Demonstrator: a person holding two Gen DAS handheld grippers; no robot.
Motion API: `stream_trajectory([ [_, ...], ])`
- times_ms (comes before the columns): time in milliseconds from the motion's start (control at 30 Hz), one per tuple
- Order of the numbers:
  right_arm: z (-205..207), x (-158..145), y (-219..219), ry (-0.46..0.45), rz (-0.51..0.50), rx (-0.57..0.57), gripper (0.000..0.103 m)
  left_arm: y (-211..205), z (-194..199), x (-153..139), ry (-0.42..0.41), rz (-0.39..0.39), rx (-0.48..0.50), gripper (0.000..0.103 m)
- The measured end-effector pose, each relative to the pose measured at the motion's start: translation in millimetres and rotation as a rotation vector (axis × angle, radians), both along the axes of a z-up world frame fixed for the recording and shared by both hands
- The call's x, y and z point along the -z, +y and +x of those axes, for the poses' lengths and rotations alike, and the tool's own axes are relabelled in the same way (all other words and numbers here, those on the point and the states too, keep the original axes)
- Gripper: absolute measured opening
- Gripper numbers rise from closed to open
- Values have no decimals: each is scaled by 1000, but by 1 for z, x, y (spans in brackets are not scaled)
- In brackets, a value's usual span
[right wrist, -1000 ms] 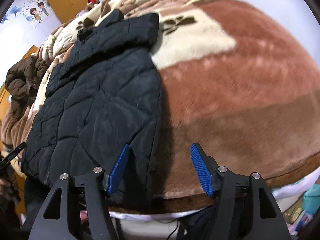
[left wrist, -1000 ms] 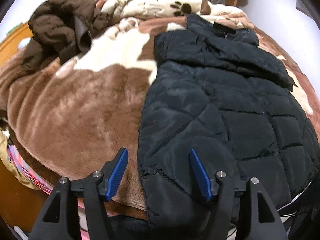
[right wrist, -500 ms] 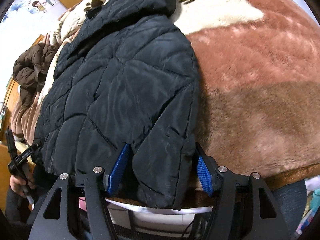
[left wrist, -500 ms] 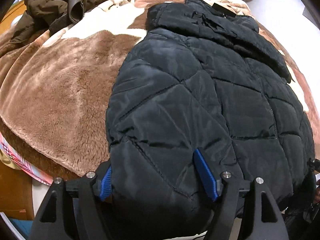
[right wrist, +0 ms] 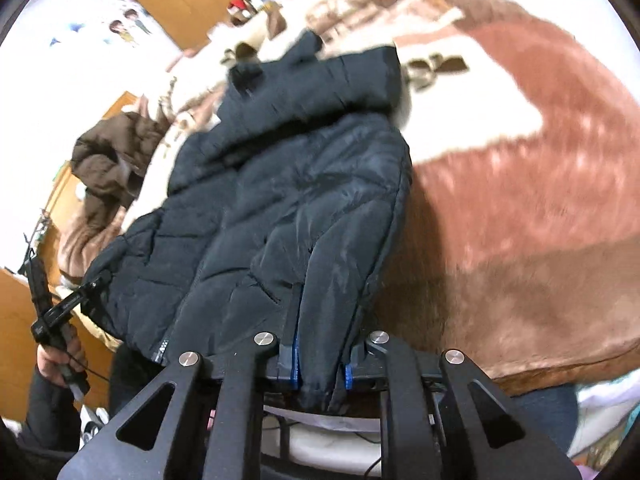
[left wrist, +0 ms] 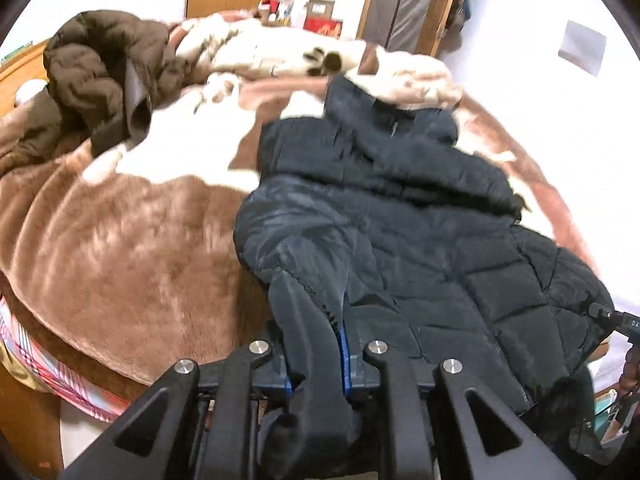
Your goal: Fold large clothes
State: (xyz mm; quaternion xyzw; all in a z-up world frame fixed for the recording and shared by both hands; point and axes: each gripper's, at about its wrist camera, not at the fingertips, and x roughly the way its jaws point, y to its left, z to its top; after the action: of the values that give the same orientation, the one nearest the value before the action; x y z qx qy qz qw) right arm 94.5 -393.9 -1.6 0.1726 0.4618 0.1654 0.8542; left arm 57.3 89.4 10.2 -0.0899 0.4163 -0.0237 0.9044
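Note:
A black quilted jacket (left wrist: 400,220) lies lengthwise on the bed, hood at the far end. My left gripper (left wrist: 314,344) is closing its jaws on the jacket's near left hem corner; the fabric is bunched between the blue pads (left wrist: 343,354) and lifted off the blanket. In the right wrist view the same jacket (right wrist: 288,184) has its near right hem corner pinched in my right gripper (right wrist: 320,344), whose jaws are closing too, with cloth hanging below the pads (right wrist: 295,346). The hem between both corners is raised.
A plush brown and cream blanket (left wrist: 120,260) covers the bed. A crumpled brown jacket (left wrist: 100,76) sits at its far left. A hand (right wrist: 56,360) holding the other gripper shows at the left. Wooden doors and boxes stand beyond the bed.
Both grippers, open around the hem corners half a second ago, have shut on them. Both rose, pulling the jacket's near edge up off the blanket.

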Motion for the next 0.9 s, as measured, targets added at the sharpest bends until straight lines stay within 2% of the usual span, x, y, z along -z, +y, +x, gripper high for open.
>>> stream_trajectory([
  [133, -29, -18, -8, -32, 21, -1, 15, 2, -31, -21, -52, -43, -1, 17],
  [300, -78, -31, -17, -37, 66, 2, 15, 10, -75, -32, -69, -124, -26, 17],
  [467, -95, -46, -21, -51, 86, 8, 15, 16, -94, -42, -81, -172, -37, 17],
  [600, -86, -54, -23, -93, 100, 15, 15, 18, -88, -50, -113, -186, -40, 17],
  [767, -54, -66, -20, -138, 101, 22, 15, 17, -58, -57, -141, -176, -38, 17],
  [900, -27, -84, -21, -181, 104, 36, 15, 23, -31, -67, -175, -198, -61, 17],
])
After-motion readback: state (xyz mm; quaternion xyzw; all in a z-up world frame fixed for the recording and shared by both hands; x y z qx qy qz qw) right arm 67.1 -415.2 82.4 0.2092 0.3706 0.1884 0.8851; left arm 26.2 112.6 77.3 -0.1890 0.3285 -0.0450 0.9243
